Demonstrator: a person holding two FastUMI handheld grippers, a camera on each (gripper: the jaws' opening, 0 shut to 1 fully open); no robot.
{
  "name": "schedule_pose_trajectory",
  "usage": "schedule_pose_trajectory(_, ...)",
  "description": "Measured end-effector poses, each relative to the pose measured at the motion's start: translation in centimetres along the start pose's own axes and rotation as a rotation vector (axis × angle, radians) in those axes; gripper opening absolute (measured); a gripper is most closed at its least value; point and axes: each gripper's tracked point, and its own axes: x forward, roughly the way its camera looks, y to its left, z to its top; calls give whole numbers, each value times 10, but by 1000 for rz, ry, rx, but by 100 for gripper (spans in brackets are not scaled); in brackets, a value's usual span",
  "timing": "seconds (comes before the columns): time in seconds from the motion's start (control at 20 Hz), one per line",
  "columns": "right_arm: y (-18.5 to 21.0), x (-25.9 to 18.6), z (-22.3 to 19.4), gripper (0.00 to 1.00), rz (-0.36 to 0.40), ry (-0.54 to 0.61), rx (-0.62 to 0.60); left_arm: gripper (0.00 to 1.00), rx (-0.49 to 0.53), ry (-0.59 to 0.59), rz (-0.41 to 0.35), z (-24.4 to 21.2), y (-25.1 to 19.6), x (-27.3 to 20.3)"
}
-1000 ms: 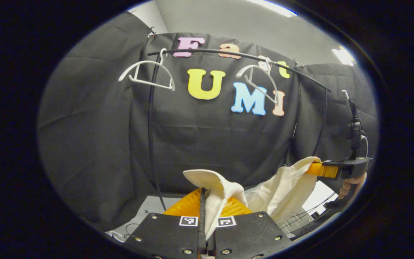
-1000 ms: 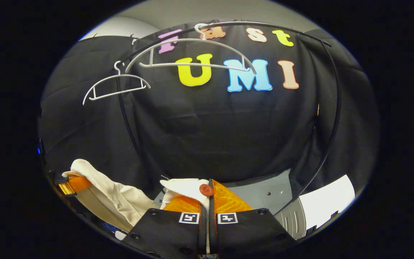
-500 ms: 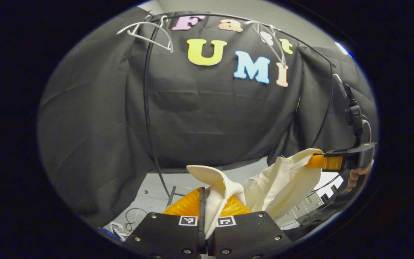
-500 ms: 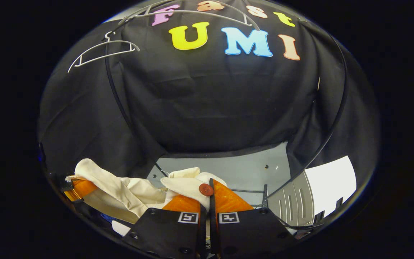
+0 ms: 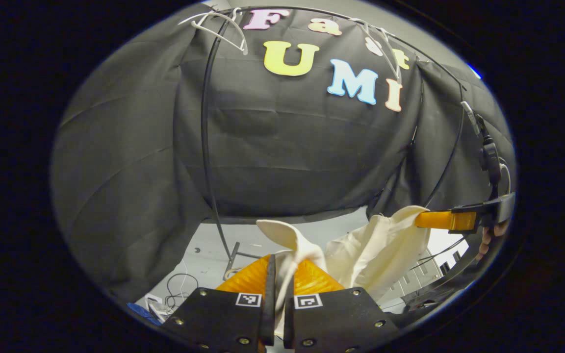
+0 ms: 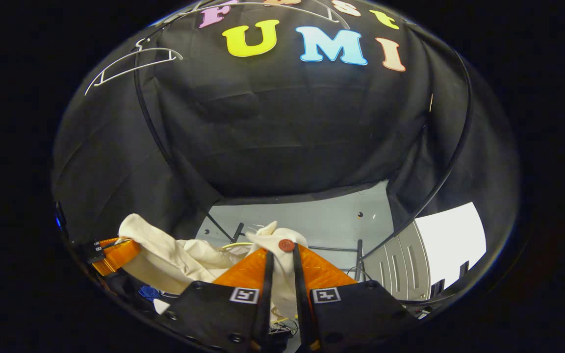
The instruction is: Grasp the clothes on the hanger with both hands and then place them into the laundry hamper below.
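Observation:
A cream garment (image 5: 380, 250) hangs slack between my two grippers, low over the grey floor. In the left gripper view my left gripper (image 5: 282, 257) has its fingers slightly parted, with a fold of the cloth still lying in the gap. Farther right, my right gripper (image 5: 427, 219) holds the other end. In the right gripper view my right gripper (image 6: 281, 247) stands open, and the garment's (image 6: 174, 250) edge with its red button (image 6: 286, 245) rests between the fingers. My left gripper (image 6: 115, 247) is at the far left. The slatted grey hamper (image 6: 400, 274) sits low at the right.
Bare white hangers (image 5: 218, 24) (image 5: 385, 44) hang on the black rack (image 5: 205, 147) high above. Another white hanger (image 6: 125, 61) hangs at the upper left. Rack legs and loose cables (image 5: 179, 289) lie on the grey floor (image 6: 321, 220). A hand (image 5: 486, 240) holds the right gripper.
Both grippers have dropped, so the hangers have risen in view and more floor shows. The fingers of both have parted, the right more clearly; the cloth still lies between them.

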Motion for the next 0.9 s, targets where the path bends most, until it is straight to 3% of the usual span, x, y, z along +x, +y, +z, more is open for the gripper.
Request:
schedule_pose_trajectory(0.1,6,-3,3,32,16,2,8,15,6,7,12,-3,9,-5)
schedule_pose_trajectory(0.15,9,-6,5,43,30,-1,3,15,2,10,2,-4,7,-7)
schedule_pose_trajectory(0.2,10,-8,5,69,38,-8,-4,35,0,11,-5,-7,4,-9)
schedule_pose_trajectory(0.35,2,-13,3,98,45,-7,-6,96,17,34,41,-18,16,-16)
schedule_pose_trajectory(0.55,-20,-22,8,99,43,-35,-25,96,30,25,105,-16,14,-36)
schedule_pose_trajectory(0.9,-85,-47,19,99,50,-105,-10,95,3,-20,224,9,-36,-70)
